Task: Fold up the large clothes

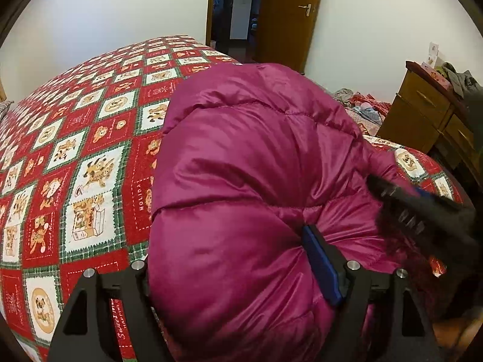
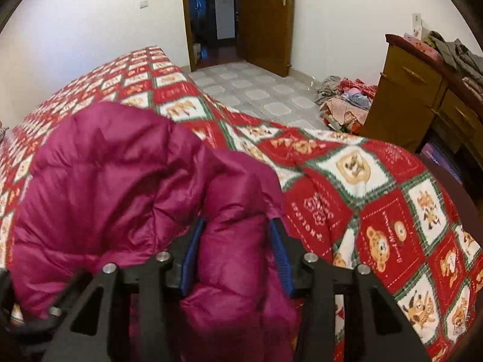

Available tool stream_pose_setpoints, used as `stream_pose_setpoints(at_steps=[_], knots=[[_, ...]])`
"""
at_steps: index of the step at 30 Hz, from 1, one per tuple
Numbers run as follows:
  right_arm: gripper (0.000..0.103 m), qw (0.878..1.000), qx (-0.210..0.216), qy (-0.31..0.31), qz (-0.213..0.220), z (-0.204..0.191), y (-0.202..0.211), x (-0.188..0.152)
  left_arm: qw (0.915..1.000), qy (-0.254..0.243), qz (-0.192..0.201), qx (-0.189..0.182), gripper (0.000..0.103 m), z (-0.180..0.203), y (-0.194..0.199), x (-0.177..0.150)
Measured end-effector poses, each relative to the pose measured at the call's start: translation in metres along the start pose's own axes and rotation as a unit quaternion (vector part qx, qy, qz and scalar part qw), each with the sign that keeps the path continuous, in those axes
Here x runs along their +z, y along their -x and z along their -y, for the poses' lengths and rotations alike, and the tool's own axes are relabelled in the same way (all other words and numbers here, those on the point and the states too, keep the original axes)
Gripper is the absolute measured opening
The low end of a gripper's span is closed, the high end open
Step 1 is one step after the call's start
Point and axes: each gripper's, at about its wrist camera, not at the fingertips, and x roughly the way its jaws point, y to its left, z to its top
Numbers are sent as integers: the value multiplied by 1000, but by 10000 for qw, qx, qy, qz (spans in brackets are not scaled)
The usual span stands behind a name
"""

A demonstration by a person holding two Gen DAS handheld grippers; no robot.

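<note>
Right gripper (image 2: pixel 238 259) clamps the coat (image 2: pixel 120 181); left gripper (image 1: pixel 235 274) straddles it, grip unclear; slick puffy fabric may slip.

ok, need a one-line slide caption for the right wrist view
Right tongs clamp a puffy fold of the magenta down jacket over the red patchwork bedspread.

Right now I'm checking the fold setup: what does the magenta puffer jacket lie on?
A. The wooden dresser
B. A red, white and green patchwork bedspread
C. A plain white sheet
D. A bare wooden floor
B: the magenta puffer jacket lies on the red, white and green patchwork bedspread.
</note>
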Motion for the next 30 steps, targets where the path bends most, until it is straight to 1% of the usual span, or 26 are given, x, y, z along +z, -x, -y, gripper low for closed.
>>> stream_pose_setpoints(at_steps=[2, 6, 8, 10, 14, 17, 23, 26, 30], knots=[[52, 10000, -4, 10, 35, 1, -2, -3, 9999, 95, -4, -50, 79, -4, 4, 5], [53, 9999, 110, -16, 55, 3, -4, -4, 9992, 301, 249, 72, 80, -14, 16, 21], [53, 9999, 122, -3, 75, 2, -2, -5, 9974, 128, 504, 500, 80, -15, 17, 32], [53, 9999, 69, 42, 95, -1, -2, -5, 9946, -59, 618, 826, 80, -15, 10, 44], [53, 9999, 85, 50, 91, 0, -5, -4, 9934, -154, 411, 1062, 80, -24, -20, 57], [54, 9999, 121, 22, 95, 0, -5, -5, 9936, -200, 225, 1088, 82, -29, -38, 54], [56, 9998, 143, -12, 104, 0, -6, -4, 9930, -158, 273, 1135, 85, -32, -51, 46], [56, 9999, 115, -10, 98, -2, -7, -3, 9937, -141, 160, 1099, 86, -33, -59, 47], [56, 9999, 80, 14, 97, -4, -8, -3, 9928, -198, 166, 1169, 86, -30, -57, 46]])
